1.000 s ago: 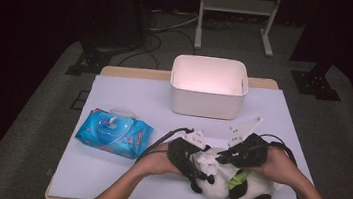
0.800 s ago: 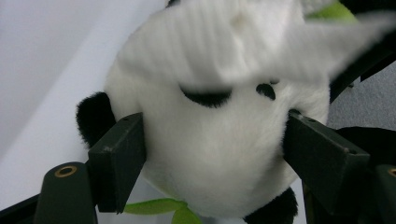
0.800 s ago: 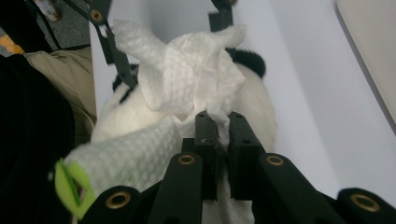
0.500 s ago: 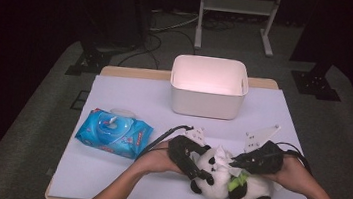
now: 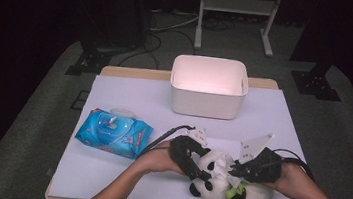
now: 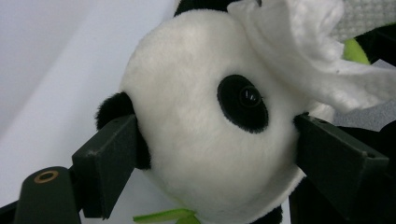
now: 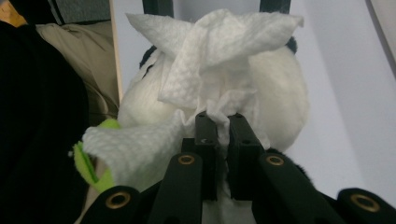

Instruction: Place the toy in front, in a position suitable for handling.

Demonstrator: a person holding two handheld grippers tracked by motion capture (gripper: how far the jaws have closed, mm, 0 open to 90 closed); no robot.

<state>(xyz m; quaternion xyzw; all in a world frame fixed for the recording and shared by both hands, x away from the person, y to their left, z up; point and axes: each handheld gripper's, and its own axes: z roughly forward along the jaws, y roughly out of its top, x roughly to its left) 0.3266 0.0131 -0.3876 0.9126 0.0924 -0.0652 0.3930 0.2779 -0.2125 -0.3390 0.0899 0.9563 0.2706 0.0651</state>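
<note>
A black-and-white plush panda (image 5: 215, 184) lies near the table's front edge, right of centre. My left gripper (image 5: 200, 173) has its jaws on either side of the panda's head (image 6: 196, 140). They have just been opening a little, and the pads still touch the plush. My right gripper (image 5: 231, 172) comes in from the right, shut on a crumpled white wipe (image 7: 210, 56). The wipe lies against the top of the panda's head (image 7: 280, 88). It also hangs at the upper right of the left gripper view, white wipe (image 6: 299, 46). A green collar shows at the panda's neck.
An open white bin (image 5: 208, 88) stands at the back centre of the white-covered table (image 5: 129, 99). A blue pack of wipes (image 5: 113, 131) lies to the left of my left hand. The panda lies close to the table's front edge.
My right gripper has shifted to the right over the panda with the wipe in it. The left gripper has stayed on the panda's head.
</note>
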